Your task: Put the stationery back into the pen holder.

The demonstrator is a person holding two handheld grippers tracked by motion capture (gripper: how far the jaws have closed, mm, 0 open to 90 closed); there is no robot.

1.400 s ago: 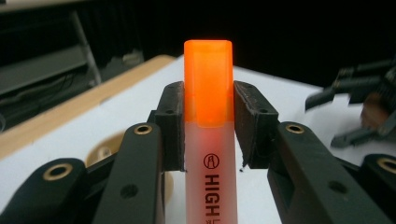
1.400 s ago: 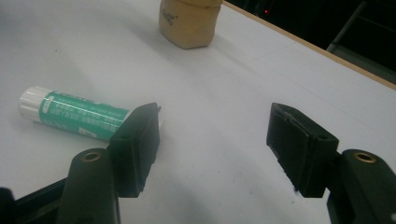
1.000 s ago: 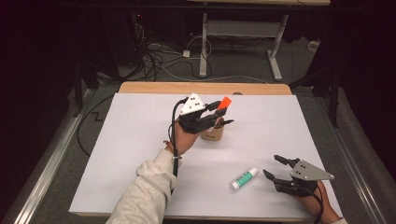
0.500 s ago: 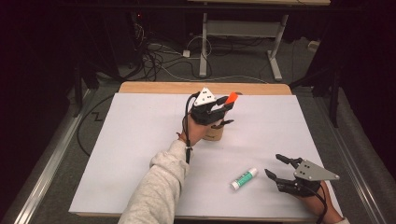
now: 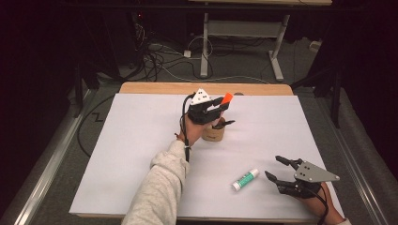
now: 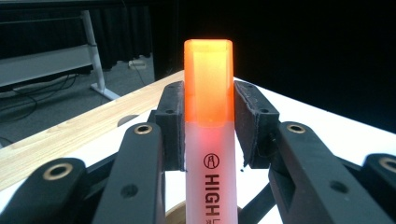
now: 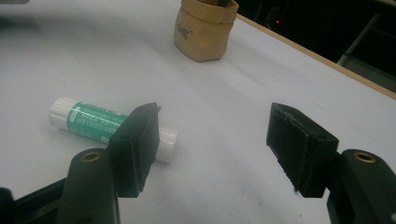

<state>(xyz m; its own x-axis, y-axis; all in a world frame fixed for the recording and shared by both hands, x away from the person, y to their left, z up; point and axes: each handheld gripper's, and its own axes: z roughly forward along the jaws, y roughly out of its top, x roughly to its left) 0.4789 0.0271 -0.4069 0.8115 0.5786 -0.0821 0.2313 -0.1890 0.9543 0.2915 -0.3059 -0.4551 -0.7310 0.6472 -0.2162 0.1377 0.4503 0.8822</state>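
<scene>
Left tongs [image 6: 208,126] pinch an orange highlighter [image 6: 208,140] printed "HIGH"; right tongs [image 7: 215,144] spread near a glue stick [image 7: 88,122].

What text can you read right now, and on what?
"HIGH", the rest cut off, with a round logo above it: on the highlighter that the left gripper holds.
Green label on the glue stick: too blurred to read.
Print on the paper cup: too blurred to read.

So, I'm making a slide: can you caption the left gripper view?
Left gripper clamped on an orange-capped highlighter, held above the white table.
</scene>
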